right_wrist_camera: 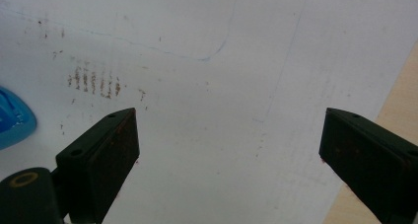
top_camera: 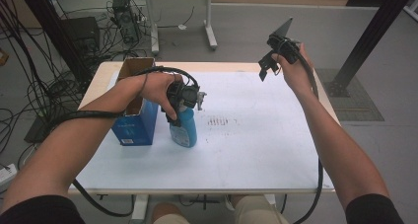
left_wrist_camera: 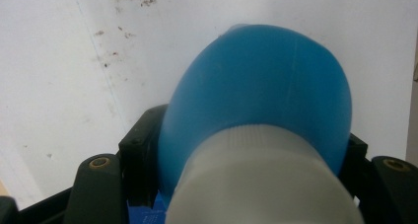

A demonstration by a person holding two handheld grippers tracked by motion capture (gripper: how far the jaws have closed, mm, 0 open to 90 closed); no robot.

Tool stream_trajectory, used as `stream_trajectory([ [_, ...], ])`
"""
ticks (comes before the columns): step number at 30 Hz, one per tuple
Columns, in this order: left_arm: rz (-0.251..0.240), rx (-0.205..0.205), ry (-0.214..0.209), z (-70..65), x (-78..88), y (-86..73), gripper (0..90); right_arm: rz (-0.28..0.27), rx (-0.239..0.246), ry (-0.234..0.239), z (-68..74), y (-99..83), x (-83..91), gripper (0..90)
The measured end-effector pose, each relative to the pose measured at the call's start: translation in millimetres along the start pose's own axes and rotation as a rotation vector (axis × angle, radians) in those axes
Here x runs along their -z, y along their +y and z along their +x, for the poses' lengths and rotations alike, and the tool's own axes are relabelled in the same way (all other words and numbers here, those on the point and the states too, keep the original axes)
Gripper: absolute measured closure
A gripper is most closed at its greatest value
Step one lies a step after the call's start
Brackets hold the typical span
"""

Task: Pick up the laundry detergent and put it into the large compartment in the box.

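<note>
Gripping blue spray bottle (top_camera: 183, 128) at left-centre in left gripper (top_camera: 181, 101), just beside open blue box (top_camera: 134, 116); holding right gripper (top_camera: 271, 61) wide, upper right.

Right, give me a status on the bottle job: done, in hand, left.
Done: the left gripper is clamped on the neck of the blue bottle, which stands upright on the white table beside the open blue box. In hand: that grip. The right gripper hangs open above the table, holding nothing. Left: probably moving the bottle, perhaps into the box.
</note>
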State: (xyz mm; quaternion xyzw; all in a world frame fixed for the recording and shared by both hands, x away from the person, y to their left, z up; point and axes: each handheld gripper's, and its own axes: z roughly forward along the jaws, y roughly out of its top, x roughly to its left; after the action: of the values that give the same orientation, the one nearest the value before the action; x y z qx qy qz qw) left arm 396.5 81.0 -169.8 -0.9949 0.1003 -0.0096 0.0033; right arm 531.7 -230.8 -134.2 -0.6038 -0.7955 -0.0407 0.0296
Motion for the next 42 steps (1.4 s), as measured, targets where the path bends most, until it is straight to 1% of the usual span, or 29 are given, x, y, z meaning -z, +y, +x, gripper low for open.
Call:
stream_trajectory([
  [9, -0.001, -0.001, -0.002, 0.8, -0.2, 0.0, 33.7, 0.001, -0.003, -0.002, -0.4, 1.0, -0.9, 8.3],
  [10, 0.000, -0.001, -0.003, 0.9, -0.2, 0.3, 33.7, 0.000, 0.002, -0.002, -0.7, 1.0, -1.1, 8.3],
  [24, 0.014, -0.002, -0.013, 3.6, 0.2, 3.8, 34.0, 0.003, -0.004, -0.007, -0.2, 1.8, -1.4, 8.3],
  [29, 0.011, 0.006, -0.011, 2.7, 0.0, 3.1, 34.1, 0.002, 0.000, -0.008, -0.4, 1.9, -1.9, 8.3],
  [42, 0.011, 0.007, -0.010, 2.4, 0.1, 3.1, 34.2, 0.002, 0.000, -0.010, 0.8, 2.2, -2.2, 8.3],
])
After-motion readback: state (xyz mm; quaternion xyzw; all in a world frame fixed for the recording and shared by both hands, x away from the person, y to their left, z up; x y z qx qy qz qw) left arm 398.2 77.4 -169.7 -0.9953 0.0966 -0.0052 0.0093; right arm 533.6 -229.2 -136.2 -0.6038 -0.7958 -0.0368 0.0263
